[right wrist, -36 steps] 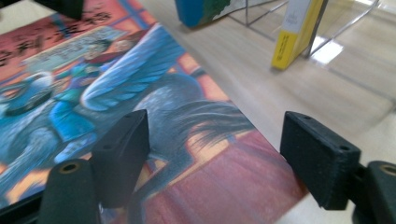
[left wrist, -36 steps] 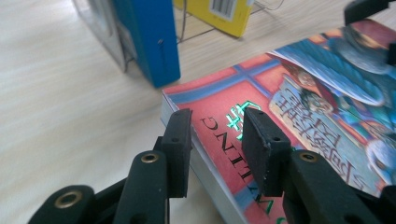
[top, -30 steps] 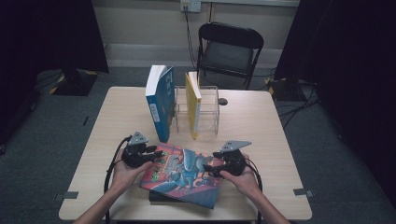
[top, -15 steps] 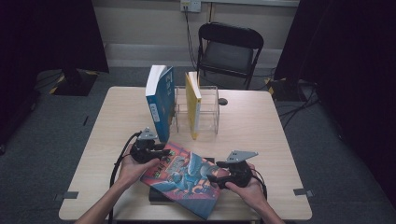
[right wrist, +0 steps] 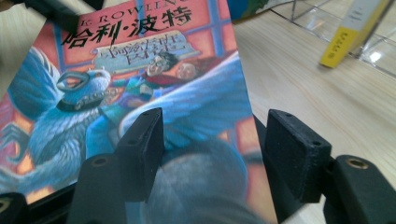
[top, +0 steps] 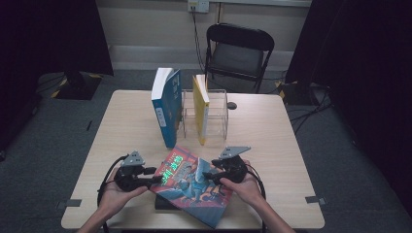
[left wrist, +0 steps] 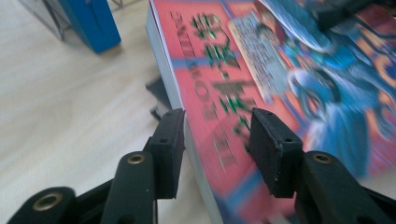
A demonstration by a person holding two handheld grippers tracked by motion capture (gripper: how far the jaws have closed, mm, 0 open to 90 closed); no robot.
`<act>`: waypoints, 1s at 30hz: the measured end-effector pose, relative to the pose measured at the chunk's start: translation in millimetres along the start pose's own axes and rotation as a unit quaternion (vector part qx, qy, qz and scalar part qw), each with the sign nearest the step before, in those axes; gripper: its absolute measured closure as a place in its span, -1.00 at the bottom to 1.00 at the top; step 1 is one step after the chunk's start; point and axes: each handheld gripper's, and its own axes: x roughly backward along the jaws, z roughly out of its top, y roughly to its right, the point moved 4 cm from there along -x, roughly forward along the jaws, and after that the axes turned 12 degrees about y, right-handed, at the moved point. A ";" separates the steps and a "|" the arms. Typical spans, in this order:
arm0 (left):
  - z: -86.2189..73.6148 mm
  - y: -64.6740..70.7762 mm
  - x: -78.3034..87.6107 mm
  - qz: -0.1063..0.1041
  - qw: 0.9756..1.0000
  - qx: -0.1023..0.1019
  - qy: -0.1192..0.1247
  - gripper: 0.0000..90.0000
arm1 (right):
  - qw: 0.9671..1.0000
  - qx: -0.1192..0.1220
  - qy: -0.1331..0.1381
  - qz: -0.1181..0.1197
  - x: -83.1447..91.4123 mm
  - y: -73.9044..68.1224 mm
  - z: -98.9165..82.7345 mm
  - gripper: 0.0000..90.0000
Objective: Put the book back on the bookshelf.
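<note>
1. Red and blue, the illustrated book (top: 192, 184) lies tilted at the near edge of the worktop (top: 272, 141) in the high view, propped on a dark book (top: 163, 204) under it. The left tongs (top: 150, 177) meet its left edge and the right tongs (top: 206, 175) its right side. Behind stand a blue book (top: 167, 109) and a yellow book (top: 200, 107), the yellow one inside a clear rack (top: 218, 109).

2. Seen along the left tongs (left wrist: 215, 140), the jaws straddle the book's spine edge (left wrist: 205, 93), one under, one over the cover. They have just been opening, and I see a gap on both sides, so no grip.

3. Along the right tongs (right wrist: 215, 149), the jaws have just been closing with the cover's (right wrist: 140, 79) corner between them, yet both pads stand clear of it.

4. As I judge it, nothing clamps the book now. Lifting before the pads bite could let it slide off the dark book, or fan open if only the cover gets pinched. A wide swing might knock the blue book over.
</note>
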 end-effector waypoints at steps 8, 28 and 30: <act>-11.2 7.5 15.6 -0.004 1.000 0.021 0.001 0.06 | 1.000 -0.018 0.005 -0.001 -0.2 0.7 -2.2 -0.16; -15.5 4.5 11.5 0.039 0.999 0.003 0.007 0.15 | 1.000 -0.023 -0.010 -0.015 7.2 -2.1 -2.8 -0.07; -11.6 2.0 6.3 0.047 0.999 -0.003 0.013 0.21 | 0.999 -0.024 -0.012 -0.019 11.2 -3.1 -4.6 -0.07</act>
